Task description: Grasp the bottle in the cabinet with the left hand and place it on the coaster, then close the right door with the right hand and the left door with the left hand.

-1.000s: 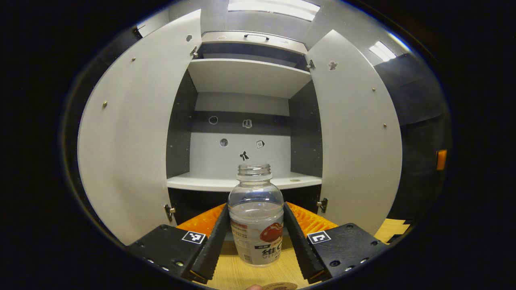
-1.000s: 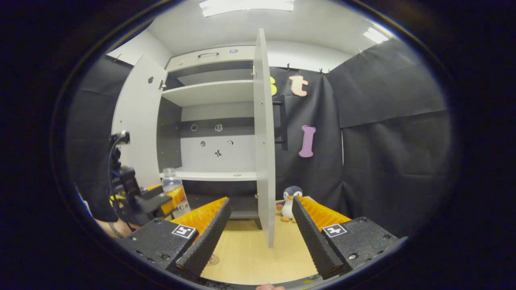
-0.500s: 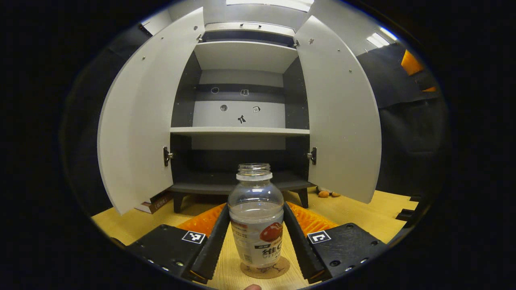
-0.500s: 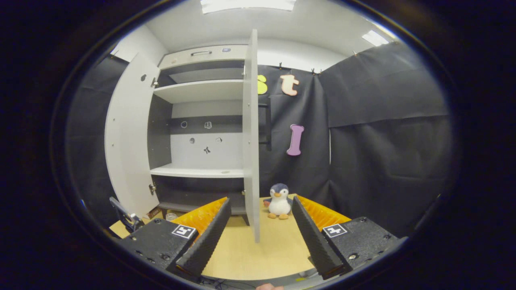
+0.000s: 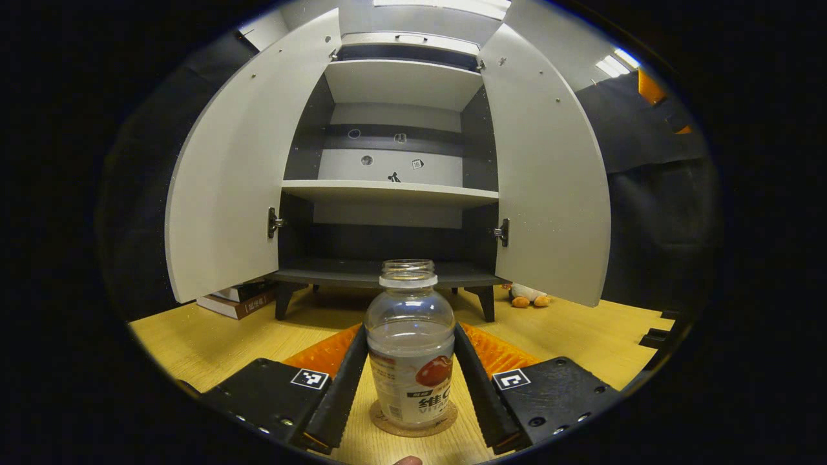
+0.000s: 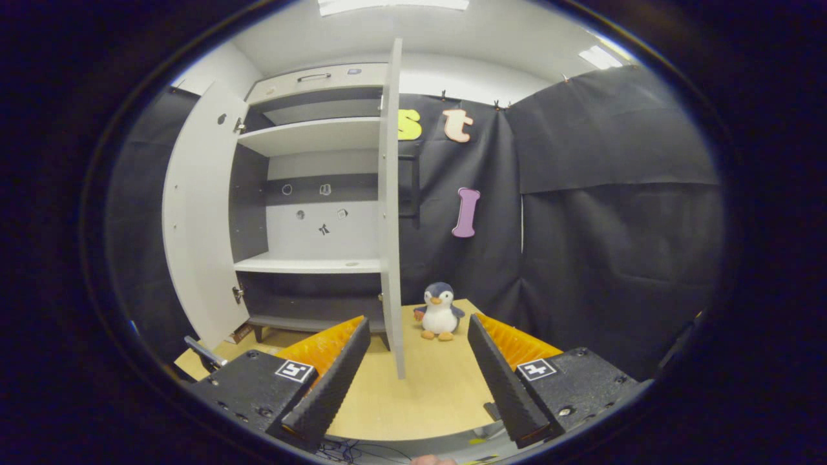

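two cabinet doors (image 5: 226,174) open over wooden table (image 5: 601,336).

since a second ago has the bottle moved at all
Yes. The bottle, between the left hand-held gripper fingers, went down: its mouth sat level with the middle shelf, now by the cabinet floor, over the coaster.

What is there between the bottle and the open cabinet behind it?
In the left gripper view, just bare wooden tabletop lies between the bottle, upright on its coaster, and the cabinet.

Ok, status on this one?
Left gripper shut on bottle, bottle over coaster. Right gripper open, facing right door edge. Both doors open.
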Tool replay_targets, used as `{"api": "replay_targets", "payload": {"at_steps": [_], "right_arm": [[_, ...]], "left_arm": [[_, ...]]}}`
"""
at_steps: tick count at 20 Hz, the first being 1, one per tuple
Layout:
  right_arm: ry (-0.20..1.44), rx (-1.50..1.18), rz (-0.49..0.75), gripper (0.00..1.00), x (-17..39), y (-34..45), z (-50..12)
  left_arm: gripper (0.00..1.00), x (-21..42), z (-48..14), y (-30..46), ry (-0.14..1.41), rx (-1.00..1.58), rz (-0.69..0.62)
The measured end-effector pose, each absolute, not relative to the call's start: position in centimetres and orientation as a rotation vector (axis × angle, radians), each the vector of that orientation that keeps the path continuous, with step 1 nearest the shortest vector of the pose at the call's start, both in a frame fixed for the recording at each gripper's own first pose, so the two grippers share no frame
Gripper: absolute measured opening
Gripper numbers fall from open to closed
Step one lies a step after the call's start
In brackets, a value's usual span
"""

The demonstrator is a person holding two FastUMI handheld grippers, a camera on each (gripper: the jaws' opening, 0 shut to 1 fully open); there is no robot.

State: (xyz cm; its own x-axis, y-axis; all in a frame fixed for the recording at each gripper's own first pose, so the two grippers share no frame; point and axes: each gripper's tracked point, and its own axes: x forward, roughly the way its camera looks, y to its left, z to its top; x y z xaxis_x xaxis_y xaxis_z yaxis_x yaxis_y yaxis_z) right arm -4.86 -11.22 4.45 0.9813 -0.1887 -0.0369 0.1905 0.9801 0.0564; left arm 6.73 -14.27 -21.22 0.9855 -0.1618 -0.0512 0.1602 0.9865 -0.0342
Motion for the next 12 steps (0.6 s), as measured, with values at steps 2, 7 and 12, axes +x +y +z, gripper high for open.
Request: {"api": "replay_targets", "payload": {"at_steps": [2,7,12], "right_arm": [[0.032,0.056,-0.188,0.99,-4.7,-11.4,4.3],[0.028,0.057,-0.183,0.99,-4.6,-11.8,4.1],[0.035,0.057,-0.184,0.99,-4.6,-12.2,3.5]], "left_arm": [[0.78,6.6,-21.1,-14.2,0.044,-0.024,-0.154],[0.87,6.6,-20.6,-14.3,0.029,-0.015,-0.147],[0.96,6.0,-19.1,-13.9,0.009,-0.013,-0.149]]}}
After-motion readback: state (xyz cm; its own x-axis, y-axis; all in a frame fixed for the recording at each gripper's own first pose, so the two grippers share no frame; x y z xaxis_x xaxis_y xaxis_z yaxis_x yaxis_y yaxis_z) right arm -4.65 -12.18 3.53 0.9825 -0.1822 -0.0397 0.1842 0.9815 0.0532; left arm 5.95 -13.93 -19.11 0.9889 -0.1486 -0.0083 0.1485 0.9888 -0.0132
